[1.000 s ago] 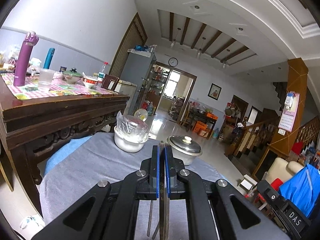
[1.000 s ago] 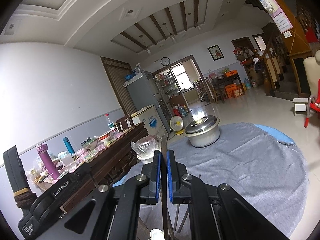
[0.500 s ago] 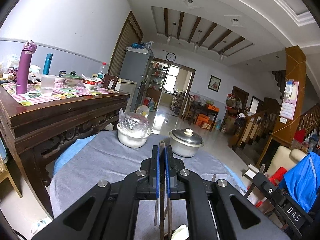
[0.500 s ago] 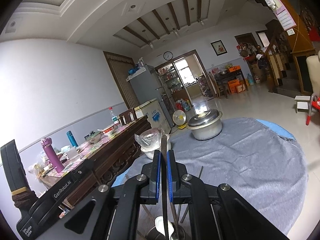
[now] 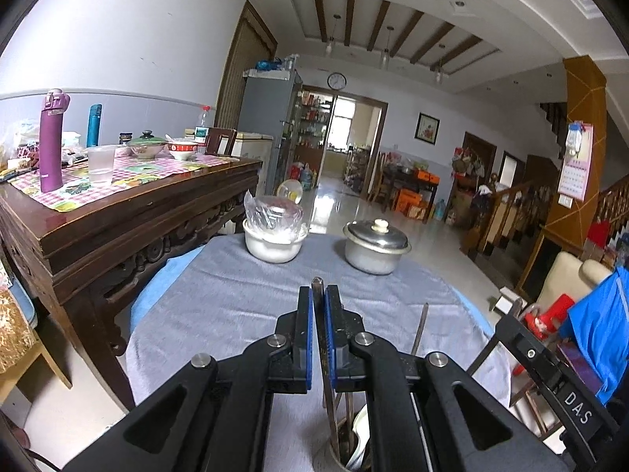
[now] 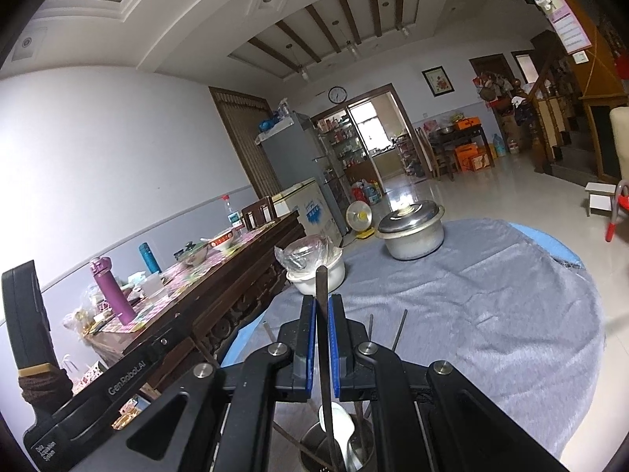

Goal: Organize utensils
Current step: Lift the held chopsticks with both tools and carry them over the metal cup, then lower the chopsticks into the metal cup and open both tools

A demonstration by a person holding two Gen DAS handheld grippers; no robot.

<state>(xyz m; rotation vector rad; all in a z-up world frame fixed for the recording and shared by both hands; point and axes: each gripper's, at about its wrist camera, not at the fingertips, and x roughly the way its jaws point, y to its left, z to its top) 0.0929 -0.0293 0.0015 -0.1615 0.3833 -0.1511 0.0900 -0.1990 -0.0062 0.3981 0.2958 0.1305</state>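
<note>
My left gripper is shut on a dark chopstick that runs down between its blue pads into a metal utensil cup below. My right gripper is shut on another dark chopstick whose lower end reaches into the same metal cup, which holds a white spoon and several other chopsticks. Both grippers hover over the round table's grey cloth, just above the cup. The other gripper's black body shows at each view's edge.
A white bowl covered with plastic film and a lidded metal pot stand at the table's far side. A dark wooden sideboard with bottles and bowls stands close on the left.
Both grippers have lowered and tilted down with their chopsticks; the utensil cup has come into view beneath them and the chopstick ends now reach into it.
</note>
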